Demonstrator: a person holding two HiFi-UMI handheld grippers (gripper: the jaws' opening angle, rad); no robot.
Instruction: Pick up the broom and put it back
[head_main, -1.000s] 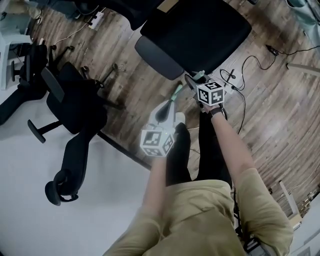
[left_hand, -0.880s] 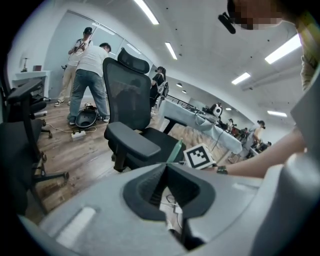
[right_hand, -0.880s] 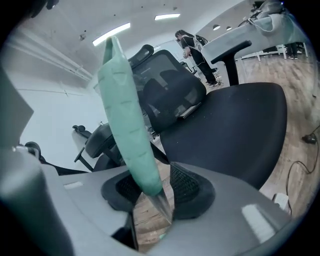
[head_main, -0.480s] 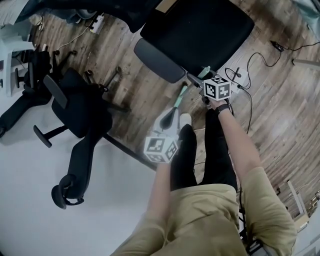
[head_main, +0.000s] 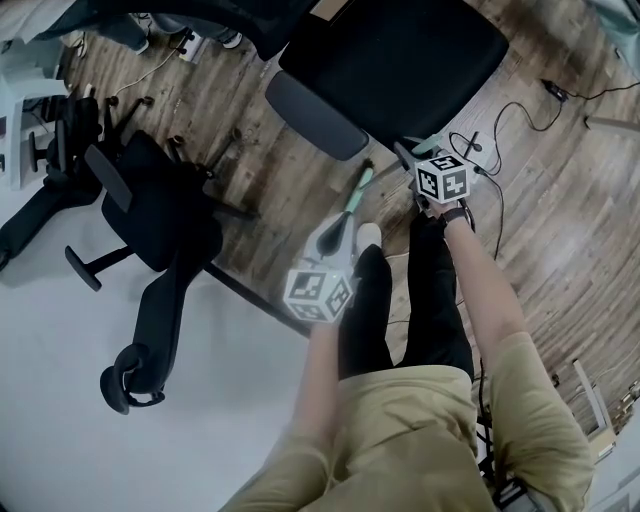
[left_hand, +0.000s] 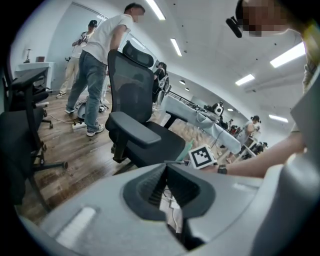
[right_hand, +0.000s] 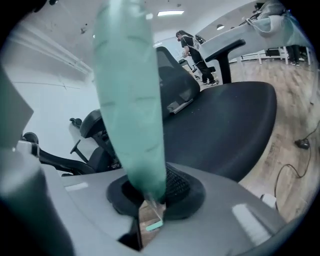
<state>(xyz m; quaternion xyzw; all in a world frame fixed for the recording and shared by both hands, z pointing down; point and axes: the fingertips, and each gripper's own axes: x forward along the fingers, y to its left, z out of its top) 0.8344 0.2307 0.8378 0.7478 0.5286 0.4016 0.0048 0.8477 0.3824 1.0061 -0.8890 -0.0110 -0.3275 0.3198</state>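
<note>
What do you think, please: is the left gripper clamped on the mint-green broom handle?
No: the right gripper, not the left gripper, is clamped on the mint-green broom handle, its jaws having just closed further; the right gripper view shows it.

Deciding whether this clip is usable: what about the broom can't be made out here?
- Broom head: found in no view. In the right gripper view the green handle, blurred by closeness, runs off the top edge.
- Grip: the right gripper has just been closing on the handle. In the head view the grip point is too small and dark to read.
- Return spot: nothing shows one.
</note>
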